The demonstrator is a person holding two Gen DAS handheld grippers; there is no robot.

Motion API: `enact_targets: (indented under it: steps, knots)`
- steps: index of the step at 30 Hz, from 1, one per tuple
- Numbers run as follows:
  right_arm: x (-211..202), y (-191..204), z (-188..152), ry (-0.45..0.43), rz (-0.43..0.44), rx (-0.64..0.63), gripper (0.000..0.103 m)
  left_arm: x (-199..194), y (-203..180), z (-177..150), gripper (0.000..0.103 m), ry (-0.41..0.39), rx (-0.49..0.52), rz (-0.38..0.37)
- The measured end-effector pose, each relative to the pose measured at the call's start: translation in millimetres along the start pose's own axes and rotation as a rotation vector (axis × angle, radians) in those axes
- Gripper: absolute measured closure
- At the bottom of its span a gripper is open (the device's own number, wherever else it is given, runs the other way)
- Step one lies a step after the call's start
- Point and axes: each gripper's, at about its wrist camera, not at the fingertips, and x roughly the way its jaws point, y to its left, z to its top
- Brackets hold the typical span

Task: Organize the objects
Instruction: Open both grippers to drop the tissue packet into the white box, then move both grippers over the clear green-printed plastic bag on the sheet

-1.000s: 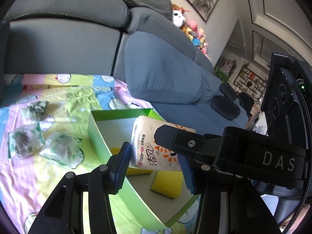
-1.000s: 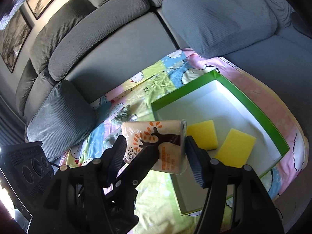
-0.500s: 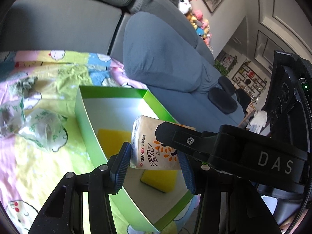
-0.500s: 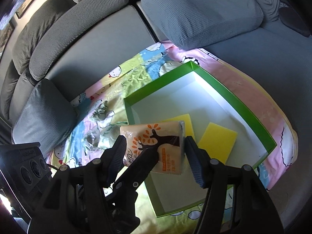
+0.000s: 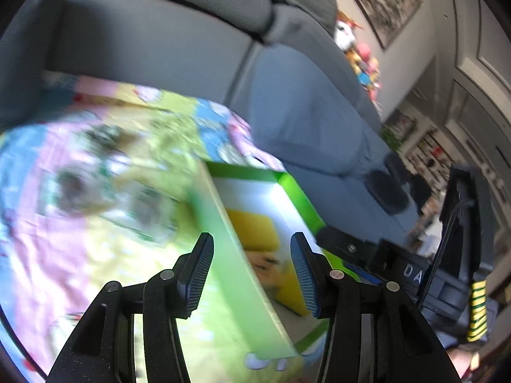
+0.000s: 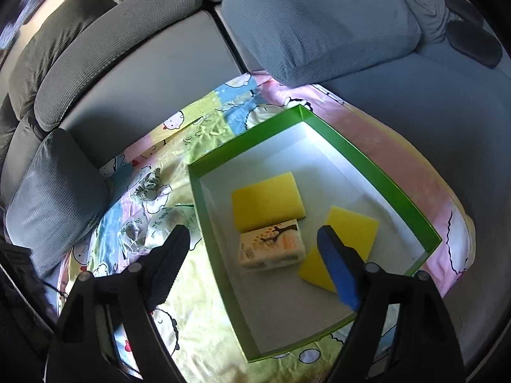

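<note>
1. The right tongs [image 6: 255,265] hang over the green box [image 6: 377,175], their jaws opening and standing wide, with nothing pressed between the pads
2. The tissue pack [image 6: 271,249] lies on the white floor of the box, below and between those jaws but apart from them (its orange tree print faces up)
3. Three yellow sponges share the box: the large sponge [image 6: 266,199] touches the pack's far edge, the second sponge [image 6: 354,225] lies to the right, and the third sponge [image 6: 314,269] sits just beside the pack's right end, partly hidden by the blue pad [image 6: 335,271]
4. The left tongs [image 5: 252,271] are part open and grip nothing; the near wall of the box runs up between their jaws without touching either pad, though this view is blurred
5. The box rests on a patterned cloth [image 6: 191,312] spread over the grey sofa [image 6: 143,73]
6. Left of the box, on the cloth, lie clear packets [image 6: 150,233] and a small crumpled grey-green item [image 6: 148,188] (too small to identify)
</note>
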Motion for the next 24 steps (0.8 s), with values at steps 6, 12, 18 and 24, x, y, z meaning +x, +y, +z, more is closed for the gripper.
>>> enact_targets:
  steps: [6, 12, 18, 24]
  knots:
    - [-2, 25, -1, -0.002, 0.127, -0.033, 0.018, -63, 33, 22, 0.038, -0.136, 0.008, 0.155]
    - [-5, 51, -4, 0.041, 0.506, -0.021, 0.014, -107, 91, 24, 0.030, -0.270, -0.036, 0.377]
    - [16, 89, -8, 0.081, 0.465, -0.045, 0.011, -116, 141, 22, 0.030, -0.219, -0.145, 0.464]
    - [81, 120, -6, 0.199, 0.231, -0.043, 0.014, -104, 162, 16, 0.030, -0.114, -0.205, 0.426]
